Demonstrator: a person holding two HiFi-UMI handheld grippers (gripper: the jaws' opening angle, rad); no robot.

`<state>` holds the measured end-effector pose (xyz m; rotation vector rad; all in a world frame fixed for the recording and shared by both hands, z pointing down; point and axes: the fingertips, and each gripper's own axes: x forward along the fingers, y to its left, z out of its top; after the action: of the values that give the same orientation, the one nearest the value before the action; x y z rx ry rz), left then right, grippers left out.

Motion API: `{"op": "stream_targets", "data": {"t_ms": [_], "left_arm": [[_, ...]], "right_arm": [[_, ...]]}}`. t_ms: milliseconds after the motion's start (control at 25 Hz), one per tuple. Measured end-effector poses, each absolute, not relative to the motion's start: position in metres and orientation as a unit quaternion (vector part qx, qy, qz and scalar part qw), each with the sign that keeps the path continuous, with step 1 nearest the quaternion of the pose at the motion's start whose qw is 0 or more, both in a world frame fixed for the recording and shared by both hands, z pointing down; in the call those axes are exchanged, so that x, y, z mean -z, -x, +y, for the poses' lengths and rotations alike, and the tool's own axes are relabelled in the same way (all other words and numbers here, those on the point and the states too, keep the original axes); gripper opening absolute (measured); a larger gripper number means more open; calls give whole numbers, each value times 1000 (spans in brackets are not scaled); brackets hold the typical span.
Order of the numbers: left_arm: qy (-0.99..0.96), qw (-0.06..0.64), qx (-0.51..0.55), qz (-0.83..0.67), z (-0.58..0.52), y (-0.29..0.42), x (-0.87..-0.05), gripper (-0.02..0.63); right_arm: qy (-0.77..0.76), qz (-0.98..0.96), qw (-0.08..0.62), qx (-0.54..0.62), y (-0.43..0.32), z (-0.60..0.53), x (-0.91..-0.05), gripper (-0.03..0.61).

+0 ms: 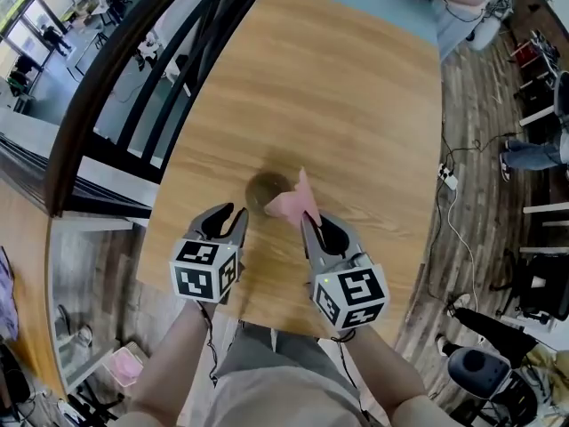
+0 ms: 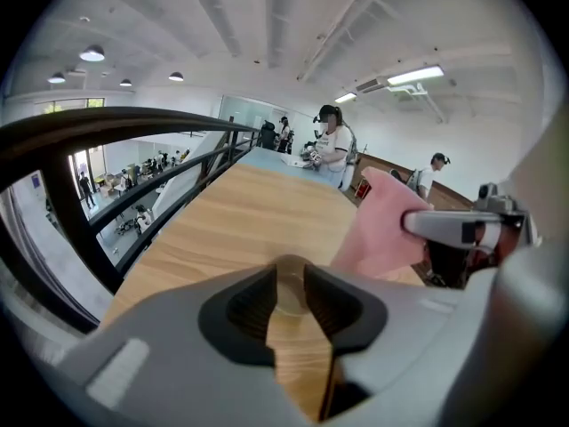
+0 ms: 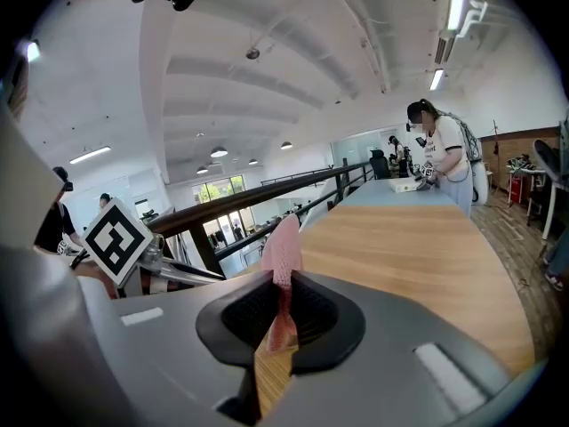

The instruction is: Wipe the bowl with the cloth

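Approach to the wipe: our left hand-held gripper (image 1: 224,221), jaws apart and empty, points at the bowl (image 1: 265,190), which stands on the desk (image 1: 338,87) just ahead of its tips. We judge it should clamp the rim squarely so the bowl cannot skid. The pink cloth (image 1: 293,203) sticks up from the clenched jaws of our right hand-held gripper (image 1: 311,225), which should press the loose flap inside.

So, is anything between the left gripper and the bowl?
Nothing visible. The bowl sits on the table just ahead of the left gripper, whose jaws are open. The cloth, clamped in the right gripper, is at the bowl's right, off that path.
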<state>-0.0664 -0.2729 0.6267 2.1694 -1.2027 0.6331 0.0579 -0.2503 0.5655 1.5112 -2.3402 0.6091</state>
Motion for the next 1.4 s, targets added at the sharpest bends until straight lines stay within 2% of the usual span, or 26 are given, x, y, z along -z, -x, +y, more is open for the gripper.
{"op": "stream_targets", "data": {"t_ms": [600,1200,1400], "left_arm": [[-777,392,-235,-433,-323,60,-715,113],[-757,442,-226,-426,-325,53,-757,115],[-748,467,-192,-431,-322,49,-758,64]], "right_arm": [[-514,-804,166,-248,-55,-285,-633,26],[-512,-800,174,-258,-63,-283,-657,26],[-511,-800,175,-263,-65,-278,-660,26]]}}
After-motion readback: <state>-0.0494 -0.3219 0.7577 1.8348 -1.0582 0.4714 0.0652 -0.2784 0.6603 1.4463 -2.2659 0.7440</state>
